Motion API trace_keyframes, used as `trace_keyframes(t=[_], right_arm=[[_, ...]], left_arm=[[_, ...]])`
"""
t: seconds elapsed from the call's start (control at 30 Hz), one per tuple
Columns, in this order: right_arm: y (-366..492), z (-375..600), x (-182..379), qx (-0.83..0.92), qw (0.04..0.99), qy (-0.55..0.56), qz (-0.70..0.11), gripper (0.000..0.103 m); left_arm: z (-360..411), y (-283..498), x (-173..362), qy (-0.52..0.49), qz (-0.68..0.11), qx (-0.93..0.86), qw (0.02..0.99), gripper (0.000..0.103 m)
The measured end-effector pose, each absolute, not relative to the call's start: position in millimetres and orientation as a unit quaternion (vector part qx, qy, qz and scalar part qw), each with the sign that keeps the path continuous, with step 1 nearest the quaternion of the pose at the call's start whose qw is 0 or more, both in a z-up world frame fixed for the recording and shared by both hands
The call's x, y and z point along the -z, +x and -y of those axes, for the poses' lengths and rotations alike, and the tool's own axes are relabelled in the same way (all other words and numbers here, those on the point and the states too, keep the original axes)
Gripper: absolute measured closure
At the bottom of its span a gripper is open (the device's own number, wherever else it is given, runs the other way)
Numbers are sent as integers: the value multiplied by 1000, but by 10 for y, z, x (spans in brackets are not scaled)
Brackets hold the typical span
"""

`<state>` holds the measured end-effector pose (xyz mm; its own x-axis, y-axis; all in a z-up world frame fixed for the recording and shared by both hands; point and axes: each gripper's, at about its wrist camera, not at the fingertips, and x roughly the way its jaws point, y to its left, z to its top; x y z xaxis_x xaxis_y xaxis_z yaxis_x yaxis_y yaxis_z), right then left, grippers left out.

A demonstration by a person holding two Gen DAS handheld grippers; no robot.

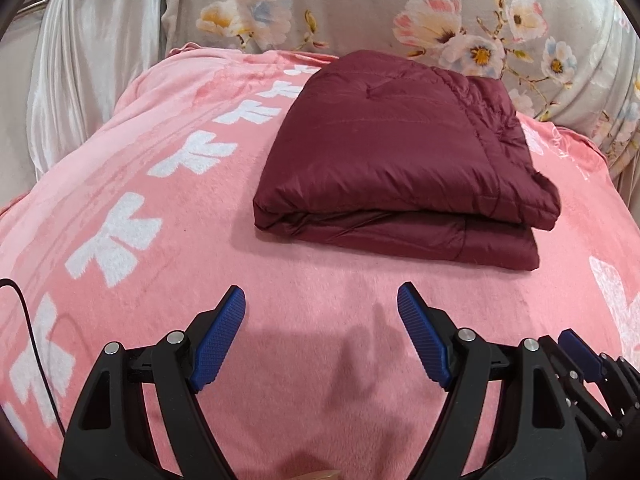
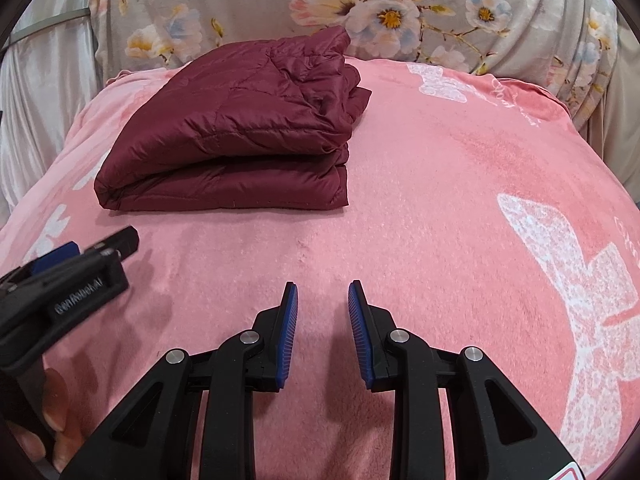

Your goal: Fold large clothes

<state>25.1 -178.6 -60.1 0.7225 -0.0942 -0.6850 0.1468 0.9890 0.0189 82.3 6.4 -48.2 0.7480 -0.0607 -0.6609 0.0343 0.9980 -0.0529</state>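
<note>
Left wrist view: the left gripper, black with blue ribbed pads, stands wide open and holds nothing, hovering over the pink plush blanket with white prints. The folded maroon quilted padded garment lies on the blanket at 12 to 1 o'clock of the claw, well apart from the pads. A floral grey fabric backdrop rises behind it.

Right wrist view: the right gripper is partly open with a narrow gap, gripping nothing. The garment lies at 11 o'clock, apart from the fingertips. The left gripper enters at 9 o'clock.
</note>
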Motion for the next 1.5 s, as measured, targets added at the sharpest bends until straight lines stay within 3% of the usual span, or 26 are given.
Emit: trace_keyframes(t=[1.5], right_arm=[[371, 1666, 566, 79, 925, 13, -371, 70]], left_arm=[[177, 738, 526, 31, -351, 27, 936, 27]])
